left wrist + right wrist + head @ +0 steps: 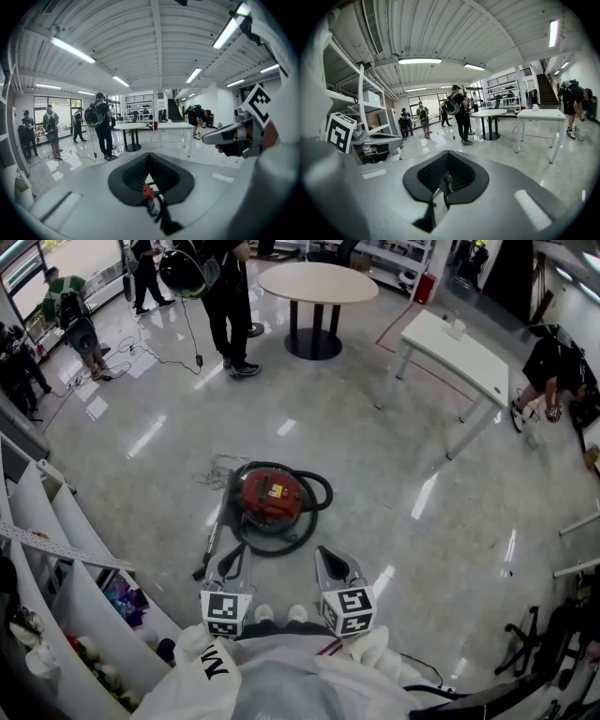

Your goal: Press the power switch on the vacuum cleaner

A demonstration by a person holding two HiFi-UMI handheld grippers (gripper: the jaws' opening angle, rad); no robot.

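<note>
A red canister vacuum cleaner (272, 498) sits on the glossy floor just ahead of my feet, ringed by its black hose (281, 545), with its wand (211, 542) lying to its left. Both grippers hang above the floor on my side of it, apart from it. The left gripper (228, 561) is shut and empty, and so is the right gripper (330, 556). In the left gripper view the shut left gripper (150, 157) shows a sliver of the red vacuum cleaner (147, 191) below its tips. The right gripper (447, 155) looks shut in its own view too.
Metal shelving (56, 521) runs along my left. A round table (317, 282) and a standing person (225, 296) are beyond the vacuum, with cables (141, 348) on the floor. A white table (459, 348) and a bent-over person (553, 371) are far right. A chair base (530, 643) sits near right.
</note>
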